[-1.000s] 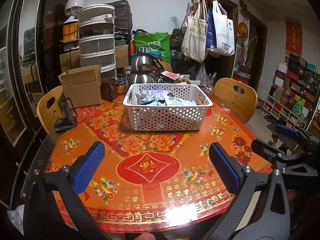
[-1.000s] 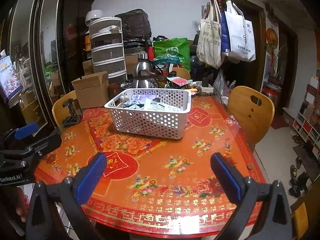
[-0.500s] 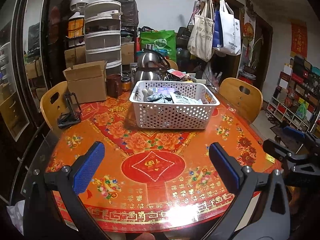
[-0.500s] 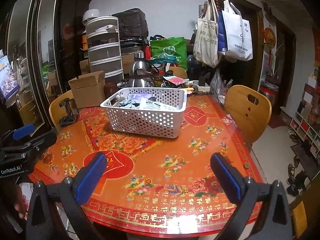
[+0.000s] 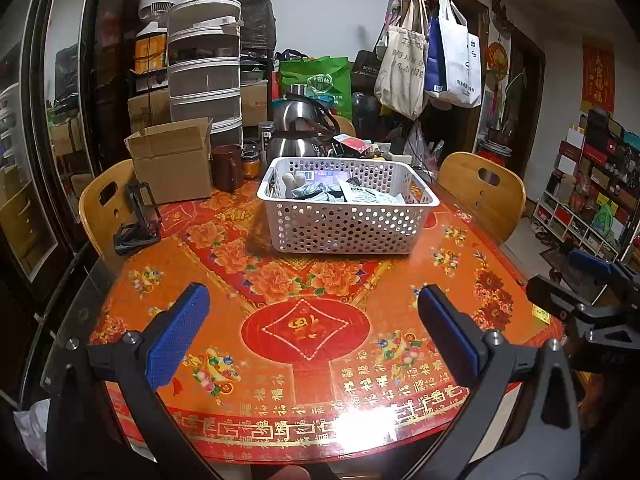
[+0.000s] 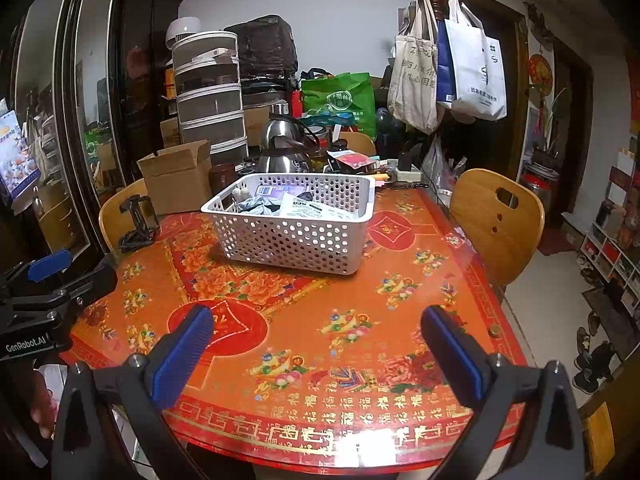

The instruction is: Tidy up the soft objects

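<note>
- Since 1.0 s ago both wrist views have pulled back and risen slightly: the white basket (image 5: 347,207) sits a little higher and farther in the left view, and more of the near table edge shows in the right view. Jaw spacing unchanged across the frames.
- Left gripper (image 5: 312,332): blue pads spread wide, nothing between them; it hovers over the near part of the table (image 5: 280,412), above the red medallion print.
- Right gripper (image 6: 318,350): likewise wide apart and empty, over the near right part of the table; its body is also visible at the right edge of the left view.
- Soft objects: a grey-blue crumpled cloth (image 5: 316,191) and a white printed pouch (image 5: 366,196) lie inside the basket, with a purple-labelled packet (image 6: 276,191) behind them. Other contents too small to tell.
- Basket stands mid-table, well apart from both grippers.
- Left of basket: open cardboard box (image 5: 174,160), brown mug (image 5: 227,167) just beside it, black phone stand (image 5: 136,220) near the table's left edge.
- Behind basket: steel kettles (image 5: 298,130), stacked drawer unit (image 5: 205,68), green bag (image 5: 316,80).
- Wooden chair (image 6: 498,220) at the right side; tote bags on coat rack (image 6: 444,64) beyond.
</note>
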Tool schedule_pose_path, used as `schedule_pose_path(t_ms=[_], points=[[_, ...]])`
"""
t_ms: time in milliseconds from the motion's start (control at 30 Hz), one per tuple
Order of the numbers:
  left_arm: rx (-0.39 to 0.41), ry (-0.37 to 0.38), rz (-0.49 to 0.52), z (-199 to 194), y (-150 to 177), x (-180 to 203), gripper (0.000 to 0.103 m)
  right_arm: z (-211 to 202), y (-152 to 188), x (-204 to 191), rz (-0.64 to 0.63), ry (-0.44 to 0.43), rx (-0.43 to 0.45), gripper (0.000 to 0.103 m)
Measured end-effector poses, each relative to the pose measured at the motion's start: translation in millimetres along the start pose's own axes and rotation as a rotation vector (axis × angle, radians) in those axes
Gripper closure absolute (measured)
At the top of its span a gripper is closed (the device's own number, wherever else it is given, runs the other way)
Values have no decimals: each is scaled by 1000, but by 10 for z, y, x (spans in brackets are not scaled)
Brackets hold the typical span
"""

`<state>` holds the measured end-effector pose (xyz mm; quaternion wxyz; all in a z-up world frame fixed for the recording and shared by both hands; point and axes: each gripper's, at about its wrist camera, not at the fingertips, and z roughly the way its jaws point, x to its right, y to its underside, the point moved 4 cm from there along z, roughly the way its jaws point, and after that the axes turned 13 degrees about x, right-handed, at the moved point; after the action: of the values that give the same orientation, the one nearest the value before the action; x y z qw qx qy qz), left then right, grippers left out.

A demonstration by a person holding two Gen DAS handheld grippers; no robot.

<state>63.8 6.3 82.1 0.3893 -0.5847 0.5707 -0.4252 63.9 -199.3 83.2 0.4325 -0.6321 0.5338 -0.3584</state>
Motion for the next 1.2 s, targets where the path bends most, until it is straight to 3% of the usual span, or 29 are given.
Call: schedule_pose_path(t_ms=[1200], points=[[-7, 8, 1, 52, 116, -43, 0, 1, 9, -13, 1, -2, -1, 0]])
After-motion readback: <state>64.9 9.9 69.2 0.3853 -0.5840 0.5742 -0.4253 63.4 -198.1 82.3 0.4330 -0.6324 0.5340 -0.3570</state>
